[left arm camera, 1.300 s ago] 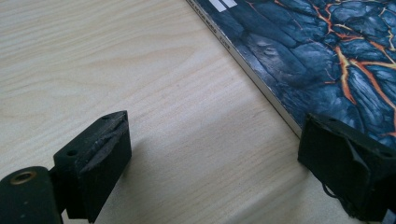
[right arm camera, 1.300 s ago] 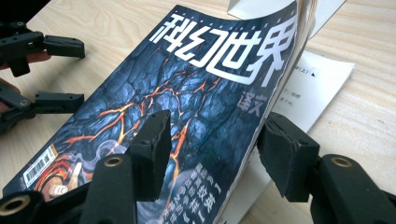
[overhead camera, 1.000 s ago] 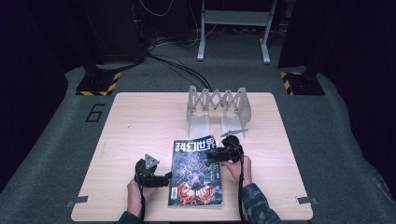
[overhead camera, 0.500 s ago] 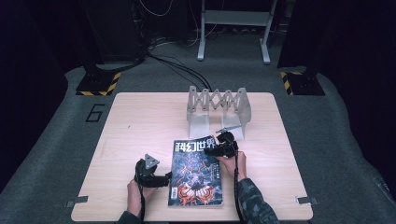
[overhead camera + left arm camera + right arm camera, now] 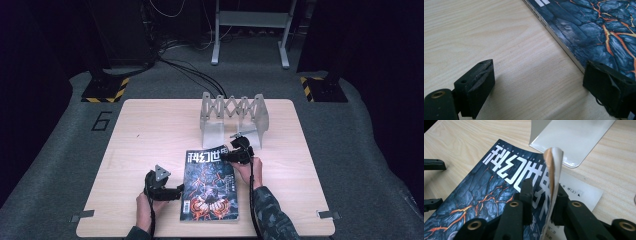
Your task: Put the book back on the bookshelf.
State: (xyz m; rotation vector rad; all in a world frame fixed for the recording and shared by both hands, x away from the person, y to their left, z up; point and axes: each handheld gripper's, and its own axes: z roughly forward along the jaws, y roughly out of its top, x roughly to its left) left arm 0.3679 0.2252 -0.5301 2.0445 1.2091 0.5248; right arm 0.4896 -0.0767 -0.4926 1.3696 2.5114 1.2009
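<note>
A magazine [image 5: 210, 185] with a dark lava-pattern cover lies flat at the table's near middle. My left gripper [image 5: 178, 191] rests on the wood at the magazine's left edge. Its jaws stand wide open around bare table [image 5: 541, 75], the right jaw overlapping the magazine [image 5: 599, 25] edge. My right gripper [image 5: 226, 156] is at the magazine's top right corner. There its jaws [image 5: 544, 195] are nearly together on the cover's corner [image 5: 552, 165], which curls upright between them, above the magazine [image 5: 486, 187].
A grey metal folding book rack [image 5: 232, 117] stands just beyond the magazine; its base plate [image 5: 574, 140] lies close ahead of the right gripper. The white inner page [image 5: 584, 192] shows under the lifted corner. Bare wood spreads left and right.
My right gripper has slid a little left and forward onto the magazine's top right corner. The left gripper and the magazine body have stayed still.
</note>
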